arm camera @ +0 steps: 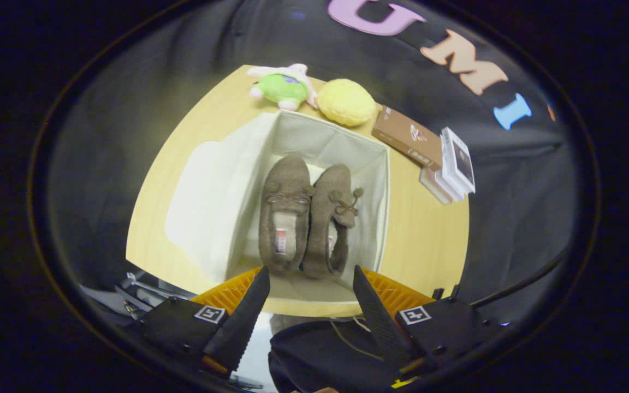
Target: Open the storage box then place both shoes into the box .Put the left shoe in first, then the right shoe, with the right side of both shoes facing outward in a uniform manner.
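Note:
A white fabric storage box (249,164) stands open on the wooden table, its lid (197,191) folded out flat beside it. Two brown moccasin shoes lie side by side on the box floor, toes pointing away from me: one shoe (283,215) lies flat, the other shoe (332,218) leans on its side against it. My gripper (312,281) hangs high above the near rim of the box, open, with nothing between its fingers. Both shoes lie beyond the fingertips, well below them.
Beyond the box sit a green and pink plush toy (282,87) and a yellow round cushion (345,102). A brown carton (407,136) and a stack of small white boxes (454,166) lie beside the box. The wooden table (429,234) ends just past them.

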The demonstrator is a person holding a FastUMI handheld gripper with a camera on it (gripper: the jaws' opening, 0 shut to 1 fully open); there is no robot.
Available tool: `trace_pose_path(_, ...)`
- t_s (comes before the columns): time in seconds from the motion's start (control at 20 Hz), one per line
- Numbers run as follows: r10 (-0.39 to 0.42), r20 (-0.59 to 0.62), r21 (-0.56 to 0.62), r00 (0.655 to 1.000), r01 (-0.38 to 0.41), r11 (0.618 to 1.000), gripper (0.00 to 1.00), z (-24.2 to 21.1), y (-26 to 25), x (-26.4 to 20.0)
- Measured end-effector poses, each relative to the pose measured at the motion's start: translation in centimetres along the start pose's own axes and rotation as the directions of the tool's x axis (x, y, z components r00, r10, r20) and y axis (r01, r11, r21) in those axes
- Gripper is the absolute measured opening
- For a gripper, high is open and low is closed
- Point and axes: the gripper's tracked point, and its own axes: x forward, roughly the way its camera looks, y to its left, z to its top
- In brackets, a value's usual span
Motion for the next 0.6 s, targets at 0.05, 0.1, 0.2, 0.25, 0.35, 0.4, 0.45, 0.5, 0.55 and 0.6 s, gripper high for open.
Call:
trace_pose_path(0.05, 0.011, 0.022, -0.026, 1.0, -0.01, 1.0, 0.99, 0.3, 1.3, -0.7)
trace_pose_path(0.1, 0.028, 0.044, -0.051, 0.999, -0.026, 0.998, 0.99, 0.5, 2.7, -1.3)
trace_pose_path(0.2, 0.055, 0.067, -0.104, 0.996, -0.047, 0.993, 0.99, 0.3, 5.2, -2.1)
trace_pose_path(0.25, 0.058, 0.074, -0.129, 0.996, -0.048, 0.99, 0.99, -0.1, 6.1, -2.5)
trace_pose_path(0.35, 0.072, 0.094, -0.161, 0.993, -0.056, 0.985, 0.99, -0.5, 7.4, -3.2)
trace_pose_path(0.4, 0.087, 0.119, -0.164, 0.989, -0.067, 0.984, 0.99, -0.4, 8.0, -3.4)
trace_pose_path(0.45, 0.099, 0.152, -0.158, 0.983, -0.074, 0.985, 0.99, -0.2, 8.2, -3.8)
trace_pose_path(0.5, 0.106, 0.188, -0.147, 0.976, -0.079, 0.986, 1.0, 1.0, 7.7, -5.1)
trace_pose_path(0.55, 0.11, 0.226, -0.13, 0.968, -0.081, 0.988, 0.99, 1.3, 7.4, -5.6)
trace_pose_path(0.6, 0.109, 0.257, -0.113, 0.96, -0.082, 0.99, 0.99, 1.5, 6.8, -5.9)
